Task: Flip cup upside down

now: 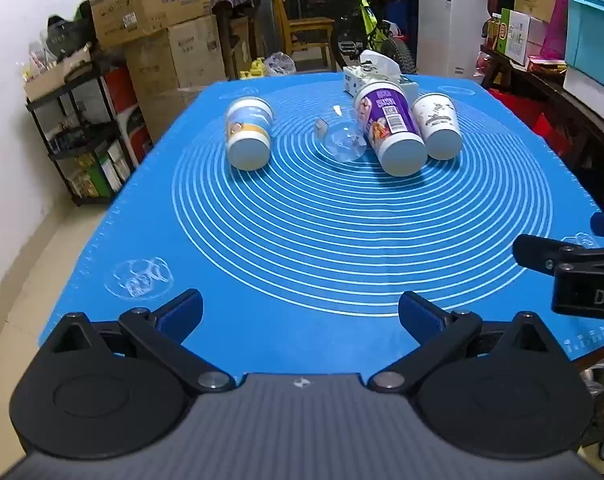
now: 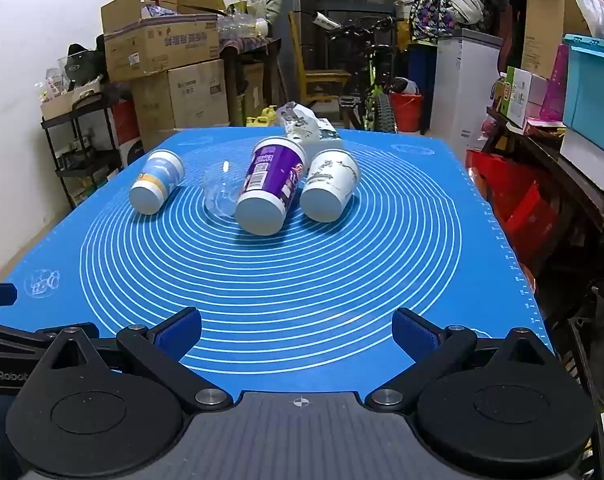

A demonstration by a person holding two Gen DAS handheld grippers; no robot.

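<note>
Several cups lie on their sides on the blue mat (image 1: 302, 240), bases toward me. A blue-and-white cup (image 1: 249, 133) (image 2: 157, 181) lies at the left. A clear plastic cup (image 1: 344, 142) (image 2: 221, 197) lies beside a tall purple cup (image 1: 390, 130) (image 2: 271, 186). A white cup (image 1: 438, 125) (image 2: 329, 185) lies at the right. My left gripper (image 1: 301, 312) is open and empty near the mat's front edge. My right gripper (image 2: 297, 326) is open and empty, also far from the cups.
A tissue pack (image 1: 376, 70) (image 2: 304, 124) sits behind the cups. Stacked cardboard boxes (image 1: 154, 8), a black shelf (image 1: 86, 136), a bicycle (image 1: 366, 28) and a cluttered side table (image 1: 562, 80) surround the table. The right gripper's body (image 1: 574, 268) shows at the left view's right edge.
</note>
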